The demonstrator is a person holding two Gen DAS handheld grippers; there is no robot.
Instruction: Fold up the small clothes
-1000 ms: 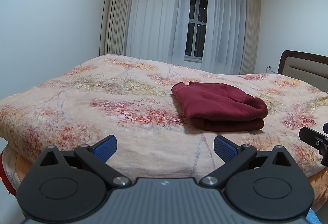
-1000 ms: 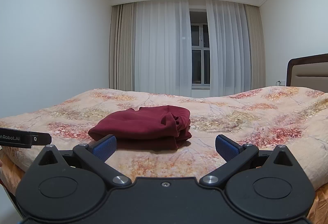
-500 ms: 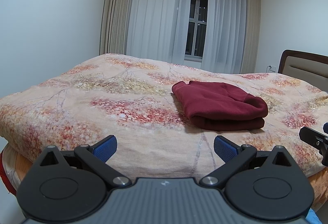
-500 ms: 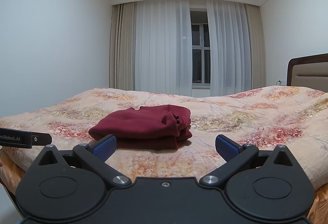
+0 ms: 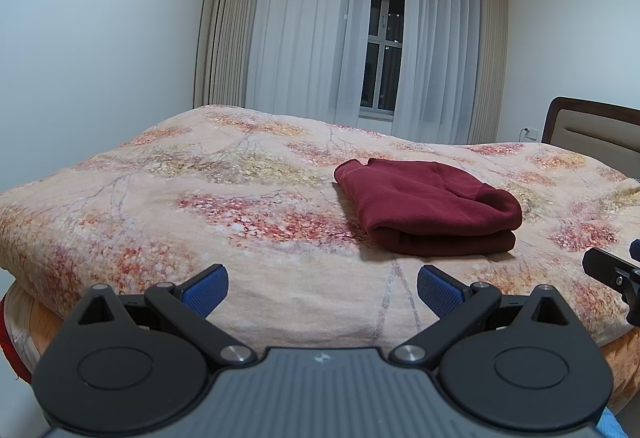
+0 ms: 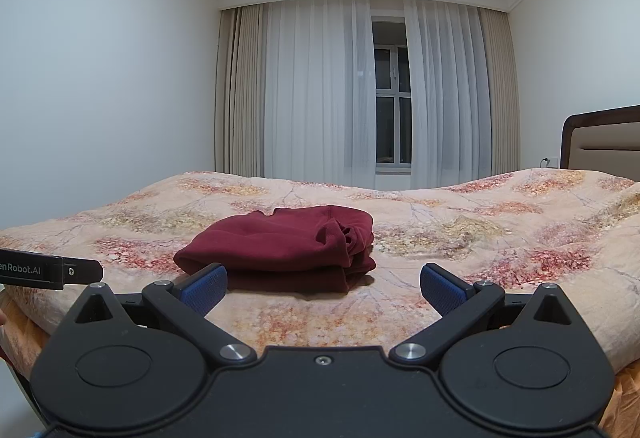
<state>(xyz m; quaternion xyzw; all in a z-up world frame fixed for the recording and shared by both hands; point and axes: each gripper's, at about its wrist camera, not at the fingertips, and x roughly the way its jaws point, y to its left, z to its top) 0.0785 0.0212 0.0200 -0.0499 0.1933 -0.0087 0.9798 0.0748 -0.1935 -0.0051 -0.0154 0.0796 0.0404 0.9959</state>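
- Floral bedspread lies smooth and looks the same over the last second; nothing on it has shifted.
- Maroon garment rests on the bedspread, already a compact stacked bundle, unchanged since a second ago, so folding looks finished.
- Left gripper hangs short of the garment, blue pads spread wide, empty, holding its place.
- Right gripper likewise sits just before the garment, fully parted, gripping nothing; neither has moved.
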